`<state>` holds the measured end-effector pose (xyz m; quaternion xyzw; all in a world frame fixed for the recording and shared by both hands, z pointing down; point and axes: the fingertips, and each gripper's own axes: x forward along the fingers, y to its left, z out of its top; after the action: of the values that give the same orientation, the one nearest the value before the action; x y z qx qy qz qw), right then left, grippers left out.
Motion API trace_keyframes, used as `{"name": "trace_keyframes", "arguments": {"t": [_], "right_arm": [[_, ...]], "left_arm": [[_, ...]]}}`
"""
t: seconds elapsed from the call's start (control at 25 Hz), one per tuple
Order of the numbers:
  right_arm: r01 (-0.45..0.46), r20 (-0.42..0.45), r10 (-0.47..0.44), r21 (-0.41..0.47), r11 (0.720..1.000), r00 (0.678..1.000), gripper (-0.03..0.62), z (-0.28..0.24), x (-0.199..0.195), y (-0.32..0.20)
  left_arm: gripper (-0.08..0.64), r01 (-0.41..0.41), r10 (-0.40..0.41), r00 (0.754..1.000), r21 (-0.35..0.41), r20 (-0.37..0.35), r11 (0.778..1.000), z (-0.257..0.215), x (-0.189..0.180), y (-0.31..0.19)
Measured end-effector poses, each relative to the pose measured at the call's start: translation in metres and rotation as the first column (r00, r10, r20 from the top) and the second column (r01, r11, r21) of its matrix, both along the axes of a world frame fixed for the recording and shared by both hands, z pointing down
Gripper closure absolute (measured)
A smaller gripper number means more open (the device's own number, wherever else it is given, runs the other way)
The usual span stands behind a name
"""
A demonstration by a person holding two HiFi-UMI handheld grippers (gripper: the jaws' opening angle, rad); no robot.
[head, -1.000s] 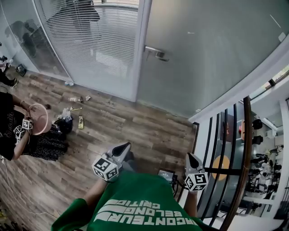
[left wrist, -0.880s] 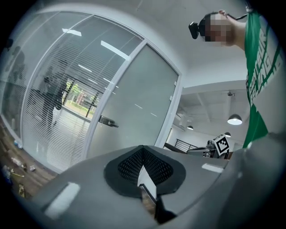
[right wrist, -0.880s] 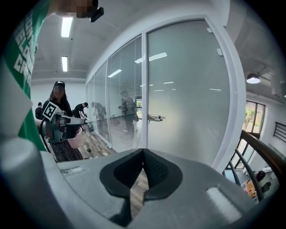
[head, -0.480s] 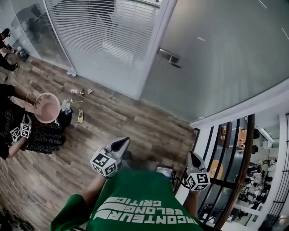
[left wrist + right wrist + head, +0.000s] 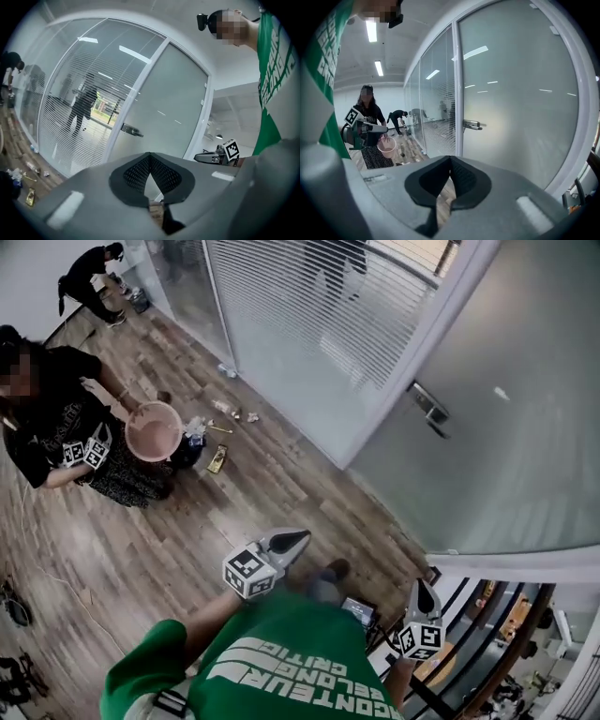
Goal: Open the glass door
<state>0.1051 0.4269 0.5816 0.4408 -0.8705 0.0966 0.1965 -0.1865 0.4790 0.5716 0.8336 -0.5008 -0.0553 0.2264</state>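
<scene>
left tool [image 5: 298,538] together | right tool [image 5: 424,585] together | glass door handle [image 5: 429,409] well ahead

Brown wood-plank floor [image 5: 281,493] stretches below me. Near the foot of the glass wall [image 5: 309,343] lie small scraps of litter [image 5: 234,413], with a flat yellowish packet [image 5: 217,459] just beside them. Another small pale object [image 5: 228,371] lies farther along the wall.

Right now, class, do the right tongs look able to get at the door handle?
Probably not yet: the way looks free, but the right tongs sit well short of the door handle.
</scene>
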Motion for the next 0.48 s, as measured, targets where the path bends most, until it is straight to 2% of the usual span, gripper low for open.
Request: {"name": "trace_keyframes", "arguments": {"t": [0.28,0.48], "right_arm": [[0.109,0.026,-0.11,0.036,0.993,0.994,0.598,-0.007,0.007,-0.101],[0.156,0.042,-0.157,0.034,0.987,0.987,0.598,-0.006,0.02,-0.143]], "left_arm": [[0.543,0.092,-0.093,0.994,0.025,0.05,0.995,-0.02,0.01,-0.065],[0.543,0.153,-0.156,0.986,0.04,0.063,0.987,-0.034,0.021,-0.089]]}}
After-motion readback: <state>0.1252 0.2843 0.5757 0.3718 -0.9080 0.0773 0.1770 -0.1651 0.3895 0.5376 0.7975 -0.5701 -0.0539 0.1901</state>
